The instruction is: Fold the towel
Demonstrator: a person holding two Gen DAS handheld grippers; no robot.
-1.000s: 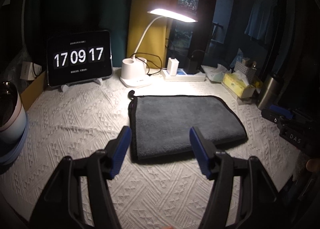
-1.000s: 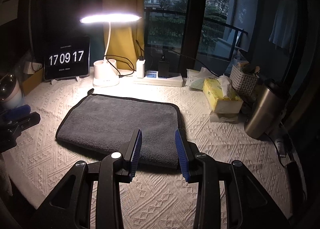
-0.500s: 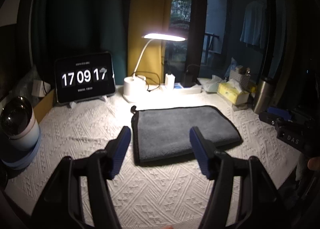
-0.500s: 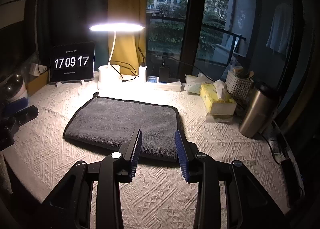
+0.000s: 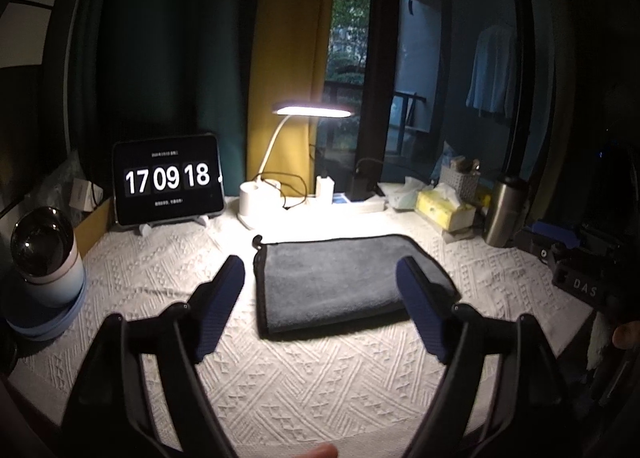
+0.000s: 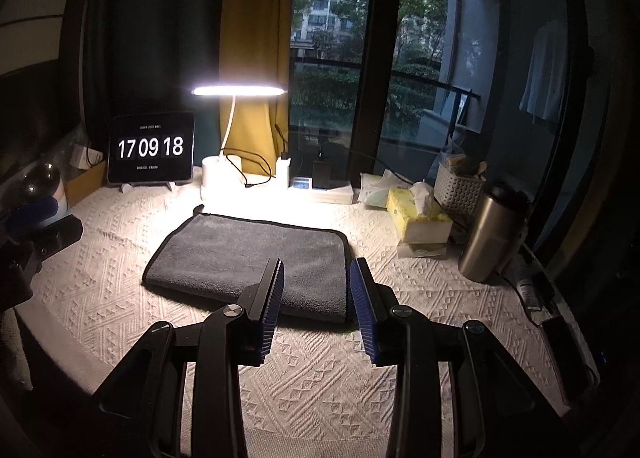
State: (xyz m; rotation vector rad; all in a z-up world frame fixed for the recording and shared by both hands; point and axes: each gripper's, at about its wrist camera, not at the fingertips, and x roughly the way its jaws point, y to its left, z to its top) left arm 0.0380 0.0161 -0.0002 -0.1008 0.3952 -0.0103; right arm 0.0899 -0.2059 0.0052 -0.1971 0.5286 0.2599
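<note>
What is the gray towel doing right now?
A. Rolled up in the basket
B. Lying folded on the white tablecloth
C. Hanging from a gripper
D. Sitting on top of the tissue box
B. The gray towel lies folded on the white tablecloth, with the left gripper and right gripper both open and holding nothing.

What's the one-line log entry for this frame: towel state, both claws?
towel: folded, flat on tablecloth | left claw: open, empty, above table | right claw: open, empty, near towel's front right corner | contact: none
</note>
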